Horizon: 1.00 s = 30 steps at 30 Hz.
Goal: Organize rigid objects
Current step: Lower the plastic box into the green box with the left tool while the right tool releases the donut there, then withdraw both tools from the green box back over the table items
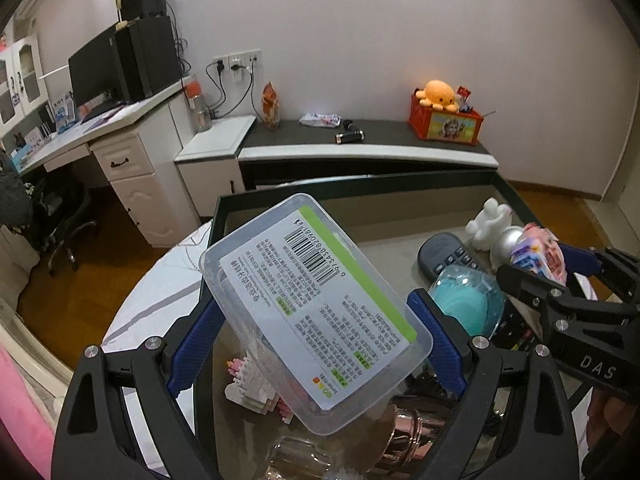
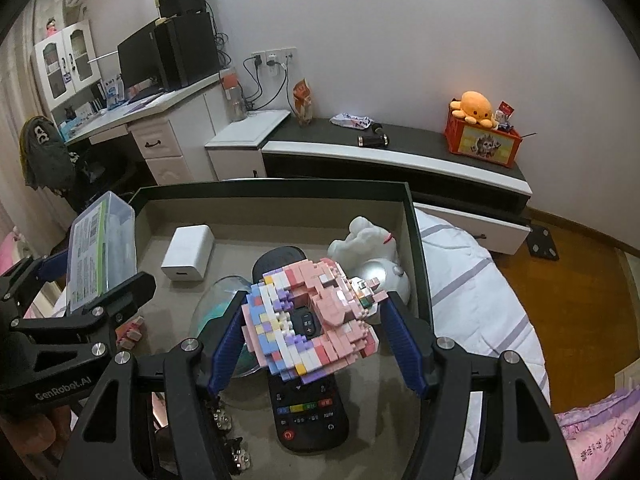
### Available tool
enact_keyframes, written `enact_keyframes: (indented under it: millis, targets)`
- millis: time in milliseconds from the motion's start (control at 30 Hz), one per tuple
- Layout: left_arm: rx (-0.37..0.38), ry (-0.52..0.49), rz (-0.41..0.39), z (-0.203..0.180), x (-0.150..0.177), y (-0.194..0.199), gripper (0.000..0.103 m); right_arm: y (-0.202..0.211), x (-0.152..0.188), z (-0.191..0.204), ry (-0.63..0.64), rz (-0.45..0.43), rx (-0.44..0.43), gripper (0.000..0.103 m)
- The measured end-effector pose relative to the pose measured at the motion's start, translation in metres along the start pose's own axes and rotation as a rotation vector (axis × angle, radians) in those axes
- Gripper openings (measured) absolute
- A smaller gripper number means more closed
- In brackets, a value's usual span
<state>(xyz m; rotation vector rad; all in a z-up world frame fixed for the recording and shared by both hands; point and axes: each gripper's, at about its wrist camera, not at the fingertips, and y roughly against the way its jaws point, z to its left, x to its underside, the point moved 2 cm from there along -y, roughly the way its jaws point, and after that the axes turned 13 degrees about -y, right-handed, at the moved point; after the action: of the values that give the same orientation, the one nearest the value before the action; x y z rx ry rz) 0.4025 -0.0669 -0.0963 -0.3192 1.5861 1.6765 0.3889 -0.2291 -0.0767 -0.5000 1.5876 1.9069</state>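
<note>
Two grippers are both loaded above a shallow dark-rimmed tray (image 2: 412, 216) that rests on a striped white bedcover (image 2: 472, 276). The left gripper (image 1: 316, 320) has its blue pads pressed against the long sides of a clear plastic storage box (image 1: 316, 304), held tilted with its barcode label facing the camera; what lies inside the box cannot be made out through the label. The right gripper (image 2: 310, 330) is clamped on a pink-and-pastel building-block model (image 2: 312, 320), lifted clear of the tray floor.

Inside the tray, a black remote control (image 2: 306, 416) lies lengthwise near the middle, directly below the held model. A white power adapter (image 2: 188, 254) sits toward the far left corner. A white rabbit figurine (image 2: 366, 242) stands by the right wall, touching a silver-white round lamp-like object (image 2: 394, 278) just in front of it. A clear dome with a teal insert (image 1: 468, 300) rests beside the remote's left edge. A second small block model (image 1: 256, 384), white and pink, lies near the tray's left wall under the held box.
</note>
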Motion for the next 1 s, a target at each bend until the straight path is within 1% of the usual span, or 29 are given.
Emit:
enact_keyframes:
  millis: [100,133,167,233,300,367,500,533,567,667,833,1000]
  targets:
    - [-0.006,-0.013,0.01,-0.001,0.002,0.0,0.094,-0.004,0.001,-0.001,-0.004,0.014,0.004,0.069]
    - [-0.011,-0.018,0.007,-0.001,0.002,0.002,0.094,-0.004,0.001,-0.002,-0.007,0.01,-0.001,0.076]
    - [-0.014,-0.019,0.005,-0.001,0.002,0.003,0.097,-0.003,0.002,-0.002,-0.011,0.008,-0.002,0.08]
    - [-0.019,-0.02,0.0,0.001,0.004,0.009,0.1,-0.002,0.003,-0.001,-0.008,0.007,0.003,0.08]
    - [-0.03,-0.022,-0.007,0.001,0.005,0.015,0.103,-0.001,0.004,-0.001,-0.01,0.01,0.002,0.083]
    - [-0.038,-0.018,-0.016,0.002,0.005,0.021,0.103,0.002,0.005,-0.003,-0.023,0.008,-0.006,0.086]
    - [-0.043,0.011,-0.045,0.009,0.012,0.042,0.103,0.014,0.008,-0.005,-0.044,-0.012,-0.02,0.088]
    - [-0.046,0.02,-0.055,0.011,0.014,0.05,0.103,0.018,0.008,-0.004,-0.049,-0.017,-0.028,0.09]
    - [-0.048,0.027,-0.063,0.012,0.016,0.056,0.103,0.023,0.009,-0.004,-0.051,-0.022,-0.034,0.103]
    - [-0.057,0.049,-0.087,0.015,0.024,0.076,0.103,0.039,0.012,0.0,-0.039,-0.045,-0.018,0.103]
    - [-0.063,0.074,-0.116,0.014,0.041,0.112,0.103,0.071,0.021,0.003,-0.054,-0.086,-0.039,0.103]
    - [-0.07,0.087,-0.144,0.011,0.057,0.15,0.103,0.115,0.039,0.008,-0.067,-0.14,-0.058,0.103]
